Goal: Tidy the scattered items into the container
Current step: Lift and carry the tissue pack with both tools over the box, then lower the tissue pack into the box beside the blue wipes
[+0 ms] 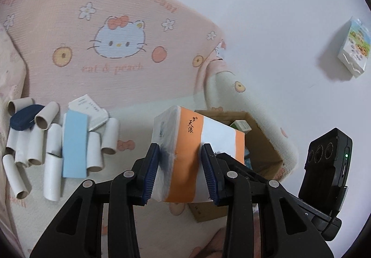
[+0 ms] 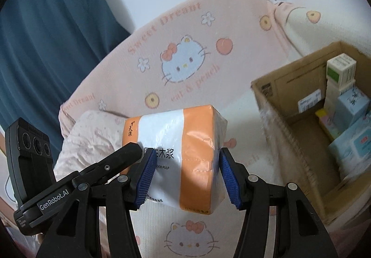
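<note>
Both claws grip the same orange-and-white tissue pack (image 1: 197,142), one at each end, holding it clear of the bed (image 1: 136,128). In the left wrist view the left claw (image 1: 180,165) has its blue pads (image 1: 151,170) pressed into one narrow end of the pack, denting the plastic wrap. In the right wrist view the right claw (image 2: 184,174) clamps the other end, its blue pads (image 2: 228,179) touching the wrapper on both sides. The left claw's black finger reaches into that view from the left, resting against the pack.

The cardboard box (image 2: 292,139) sits to the right of the right claw and slightly ahead of it, open at the top. It already holds small cartons (image 2: 340,70) and pale blue packets (image 2: 352,142) along its far side. Seen from the left claw, the same box lies just behind and right of the held pack.

To the left of the left claw lie the scattered cardboard tubes (image 1: 53,142), a light blue flat card (image 1: 75,144), a dark blue oval pad (image 1: 25,119) and a small white booklet (image 1: 89,109). Ahead of both claws stands a pink pillow (image 1: 104,37) printed with a cartoon cat. Far right of the left claw a small printed packet (image 1: 353,47) lies on the white surface.
</note>
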Motion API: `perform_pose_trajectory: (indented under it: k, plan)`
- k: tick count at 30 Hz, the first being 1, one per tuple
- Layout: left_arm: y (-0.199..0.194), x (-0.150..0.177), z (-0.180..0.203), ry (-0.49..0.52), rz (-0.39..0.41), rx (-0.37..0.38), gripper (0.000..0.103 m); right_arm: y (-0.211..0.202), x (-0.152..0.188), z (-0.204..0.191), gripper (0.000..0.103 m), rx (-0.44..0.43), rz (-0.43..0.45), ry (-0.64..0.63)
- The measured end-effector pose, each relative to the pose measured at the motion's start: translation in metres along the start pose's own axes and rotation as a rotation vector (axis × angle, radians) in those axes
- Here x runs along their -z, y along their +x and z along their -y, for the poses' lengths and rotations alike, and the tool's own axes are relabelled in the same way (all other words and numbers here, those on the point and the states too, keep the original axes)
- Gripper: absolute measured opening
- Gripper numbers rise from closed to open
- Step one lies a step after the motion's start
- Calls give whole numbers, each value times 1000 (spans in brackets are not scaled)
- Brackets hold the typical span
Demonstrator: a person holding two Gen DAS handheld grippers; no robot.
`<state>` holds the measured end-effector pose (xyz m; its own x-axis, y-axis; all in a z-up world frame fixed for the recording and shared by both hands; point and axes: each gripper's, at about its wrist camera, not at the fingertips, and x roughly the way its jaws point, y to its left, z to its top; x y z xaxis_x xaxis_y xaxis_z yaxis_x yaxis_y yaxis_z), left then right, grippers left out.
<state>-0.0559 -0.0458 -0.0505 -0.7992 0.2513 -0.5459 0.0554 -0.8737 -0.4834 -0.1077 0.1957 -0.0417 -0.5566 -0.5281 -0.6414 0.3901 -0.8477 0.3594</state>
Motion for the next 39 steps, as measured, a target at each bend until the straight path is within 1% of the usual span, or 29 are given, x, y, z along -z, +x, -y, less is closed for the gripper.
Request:
perform_pose_trajectory:
  k: [5, 9, 12, 17, 20, 25, 30, 31, 32, 33, 37, 39]
  plan:
    - [20, -16, 22, 27, -12, 21, 41, -8, -19, 19, 54, 18, 8, 17]
    - [39, -32, 45, 36, -5, 63, 41, -18, -40, 37, 54, 35, 39, 45]
    - [56, -42, 64, 46, -21, 84, 41, -25, -54, 55, 54, 60, 55, 63]
    - [93, -51, 98, 55, -72, 111, 41, -37, -71, 92, 54, 90, 48, 112]
    - [121, -49, 119, 62, -123, 122, 41, -43, -81, 114, 54, 126, 34, 111]
    - [155, -46, 132, 25, -185, 131, 41, -47, -99, 149, 54, 185, -20, 103]
    - [182, -44, 142, 1, -263, 139, 41, -45, -114, 179, 54, 196, -97, 96]
    - [189, -42, 144, -6, -288, 142, 41, -44, -116, 183, 54, 197, -113, 97]
    - [193, -41, 146, -11, -300, 144, 41, -44, -119, 190, 54, 199, -133, 114]
    - [200, -38, 147, -34, -327, 141, 41, -44, -122, 197, 54, 213, -161, 136]
    - [217, -26, 145, -134, -357, 127, 41, -38, -131, 209, 53, 282, -245, 129]
    - [227, -20, 145, -160, -380, 122, 40, -34, -134, 216, 53, 305, -288, 130]
